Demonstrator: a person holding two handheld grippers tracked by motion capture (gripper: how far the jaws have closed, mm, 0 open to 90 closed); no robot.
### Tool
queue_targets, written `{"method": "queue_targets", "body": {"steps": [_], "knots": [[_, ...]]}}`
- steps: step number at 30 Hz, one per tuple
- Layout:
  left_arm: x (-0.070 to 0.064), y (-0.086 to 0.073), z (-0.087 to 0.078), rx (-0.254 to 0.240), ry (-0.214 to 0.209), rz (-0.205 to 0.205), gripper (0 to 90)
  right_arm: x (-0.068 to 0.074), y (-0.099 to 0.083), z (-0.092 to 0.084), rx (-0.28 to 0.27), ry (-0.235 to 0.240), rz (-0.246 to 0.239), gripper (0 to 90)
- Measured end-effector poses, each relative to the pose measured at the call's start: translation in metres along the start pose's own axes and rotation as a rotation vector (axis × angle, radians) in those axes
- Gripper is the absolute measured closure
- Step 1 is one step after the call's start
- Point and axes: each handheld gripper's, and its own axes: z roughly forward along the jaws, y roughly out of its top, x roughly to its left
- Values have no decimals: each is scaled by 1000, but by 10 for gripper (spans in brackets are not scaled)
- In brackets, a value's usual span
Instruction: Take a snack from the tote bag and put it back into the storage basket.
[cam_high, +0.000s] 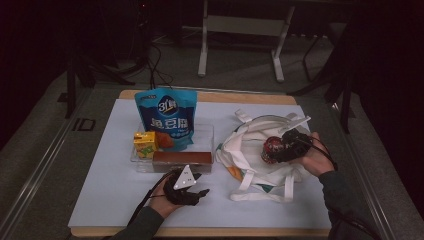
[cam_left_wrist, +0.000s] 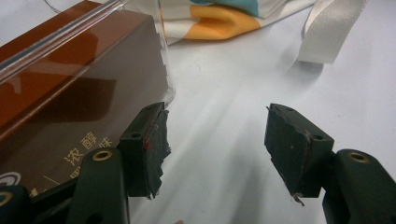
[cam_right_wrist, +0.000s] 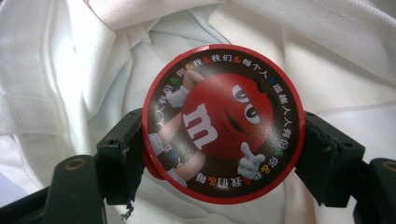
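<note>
The right tongs (cam_high: 281, 148) grasp a round red M&M's candy tub (cam_right_wrist: 223, 122), one jaw pressed against each side of its rim. The lid faces the right gripper view. In the high view the tub is held over the open mouth of a white canvas tote bag (cam_high: 250, 167), which lies on the right half of the worktop (cam_high: 105, 190).

The left tongs (cam_left_wrist: 215, 140) are released, with nothing between the jaws. They rest low over the white worktop surface, just beside the near corner of a clear plastic tray (cam_high: 210, 131).

Tray contents:
- a brown carton (cam_high: 182, 160) along the near wall;
- a yellow drink box (cam_high: 145, 145) at the left;
- a blue snack pouch (cam_high: 167, 117) standing upright behind them.

The tray and the tote bag lie apart.
</note>
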Motion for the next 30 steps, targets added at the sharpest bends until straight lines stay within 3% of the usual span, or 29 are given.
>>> {"method": "queue_targets", "body": {"steps": [30], "knots": [[0,0,0,0,0,1,392,17,9,-7,-34,30,-47,254]]}}
